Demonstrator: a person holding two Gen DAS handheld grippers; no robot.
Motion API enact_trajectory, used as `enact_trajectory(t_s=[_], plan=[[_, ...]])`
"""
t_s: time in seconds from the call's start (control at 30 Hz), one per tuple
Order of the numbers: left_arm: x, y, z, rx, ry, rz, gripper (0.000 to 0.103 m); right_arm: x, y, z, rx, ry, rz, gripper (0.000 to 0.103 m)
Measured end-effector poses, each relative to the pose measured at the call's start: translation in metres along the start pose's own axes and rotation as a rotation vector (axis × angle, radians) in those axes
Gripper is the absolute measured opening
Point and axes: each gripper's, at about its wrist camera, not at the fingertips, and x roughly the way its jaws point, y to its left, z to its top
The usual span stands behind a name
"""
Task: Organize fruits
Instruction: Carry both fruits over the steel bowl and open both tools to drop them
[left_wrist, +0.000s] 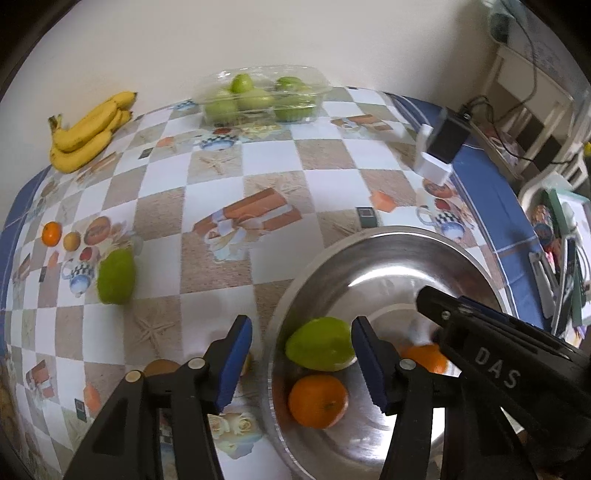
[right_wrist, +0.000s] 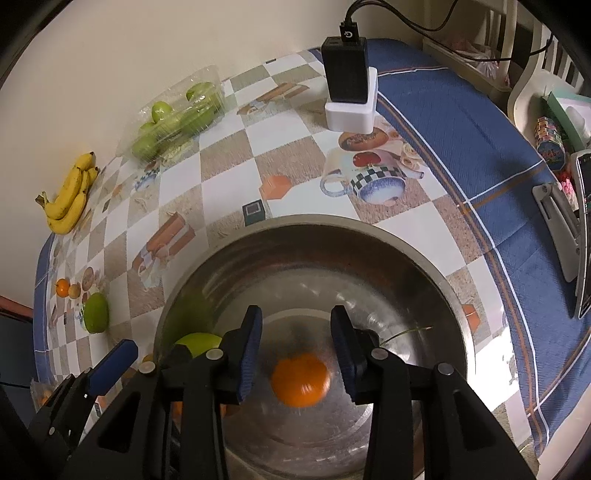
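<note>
A steel bowl (left_wrist: 461, 258) (right_wrist: 424, 258) holds a green mango (left_wrist: 319, 349) (right_wrist: 197, 343) and an orange (left_wrist: 317, 400). A second orange (right_wrist: 300, 379) (left_wrist: 426, 358), blurred, lies in the bowl below my open right gripper (right_wrist: 296, 352), untouched by the pads. My left gripper (left_wrist: 301, 363) is open and empty over the bowl's left rim. On the cloth lie another green mango (left_wrist: 115, 277) (right_wrist: 96, 312), a small orange (left_wrist: 51, 233) (right_wrist: 62, 287), a small yellowish fruit (left_wrist: 71, 240) and bananas (left_wrist: 88, 131) (right_wrist: 70, 195).
A clear plastic box of green fruits (left_wrist: 262, 96) (right_wrist: 177, 118) stands at the back by the wall. A black charger on a white base (left_wrist: 439, 147) (right_wrist: 349, 96) stands right of it. A brown fruit (left_wrist: 160, 367) lies near the left fingers. Clutter lies past the table's right edge.
</note>
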Motion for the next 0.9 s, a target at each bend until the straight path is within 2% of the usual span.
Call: enact_trajectory(t_s=[0.4, 0.57, 0.77, 0.83, 0.87, 0.9], plan=[[0.003, 0.052, 0.0, -0.215, 0.045, 0.086, 0.062, -0.002, 0.008, -0.002, -0.037, 0.004, -0.002, 0.04], [-0.002, 0.075, 0.001, -0.288, 0.05, 0.05, 0.067, -0.005, 0.022, -0.004, -0.083, -0.003, -0.007, 0.04], [-0.007, 0.093, -0.001, -0.343, 0.051, 0.075, 0.075, -0.005, 0.033, -0.007, -0.119, 0.003, 0.002, 0.04], [-0.006, 0.096, -0.001, -0.348, 0.054, 0.093, 0.09, -0.004, 0.035, -0.007, -0.129, 0.007, -0.014, 0.049], [-0.005, 0.097, -0.002, -0.348, 0.057, 0.106, 0.094, -0.002, 0.036, -0.007, -0.132, 0.01, -0.031, 0.06], [-0.004, 0.098, -0.002, -0.347, 0.06, 0.122, 0.1, -0.001, 0.037, -0.008, -0.136, 0.012, -0.044, 0.066]])
